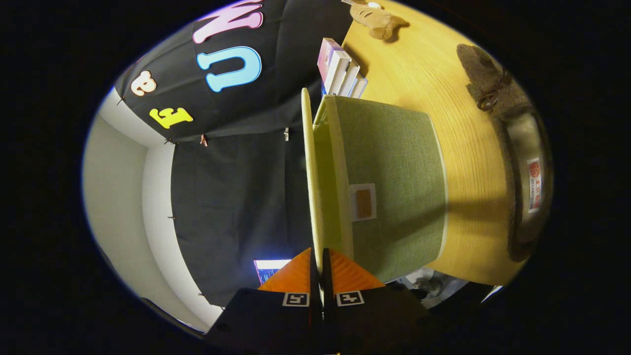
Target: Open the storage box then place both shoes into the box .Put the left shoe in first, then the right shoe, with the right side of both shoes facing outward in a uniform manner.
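The view is rolled on its side. The tool [318,261] has its fingers drawn narrow, pinched on the near edge of the lid [306,162] — a thin pale-green flap, lifted a little clear of the box [394,187]. The box is green fabric with a small tag on its side, and it stands on the wooden worktop [468,148].

One shoe [512,148] — brown, fuzzy, laced — lies on the worktop beyond the box, apart from it. A second brown shoe [377,19] lies farther off, past a stack of books [340,69] just behind the box.

Judgement: the opening step is in hand, and neither shoe is in the box yet. The lid looks light and fairly stiff, so an edge grip suits it, though a thin edge may slip. The shoes look soft and light; the collar or heel is the likely hold.
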The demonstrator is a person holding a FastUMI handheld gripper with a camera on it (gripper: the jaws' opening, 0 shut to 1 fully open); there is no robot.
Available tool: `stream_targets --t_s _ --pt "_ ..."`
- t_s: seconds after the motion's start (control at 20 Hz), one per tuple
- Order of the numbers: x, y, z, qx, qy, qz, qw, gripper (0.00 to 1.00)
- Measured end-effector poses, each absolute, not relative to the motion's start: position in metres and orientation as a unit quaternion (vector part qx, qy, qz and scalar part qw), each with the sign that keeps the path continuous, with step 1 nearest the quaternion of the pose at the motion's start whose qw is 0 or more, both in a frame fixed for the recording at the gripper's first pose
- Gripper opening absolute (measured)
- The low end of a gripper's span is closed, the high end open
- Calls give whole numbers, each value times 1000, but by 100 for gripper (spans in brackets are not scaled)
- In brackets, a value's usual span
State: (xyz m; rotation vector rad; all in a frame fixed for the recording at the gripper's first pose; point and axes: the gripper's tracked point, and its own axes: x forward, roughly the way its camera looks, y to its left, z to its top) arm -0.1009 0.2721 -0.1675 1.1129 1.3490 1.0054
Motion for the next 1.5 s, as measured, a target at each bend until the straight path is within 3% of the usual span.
stream_targets --t_s 0.7,1.1,1.5 --pt "-74 345 -58 375 474 415 680 7" --pt "-92 445 -17 379 451 450 671 10" --pt "-100 537 -34 367 447 469 667 11"
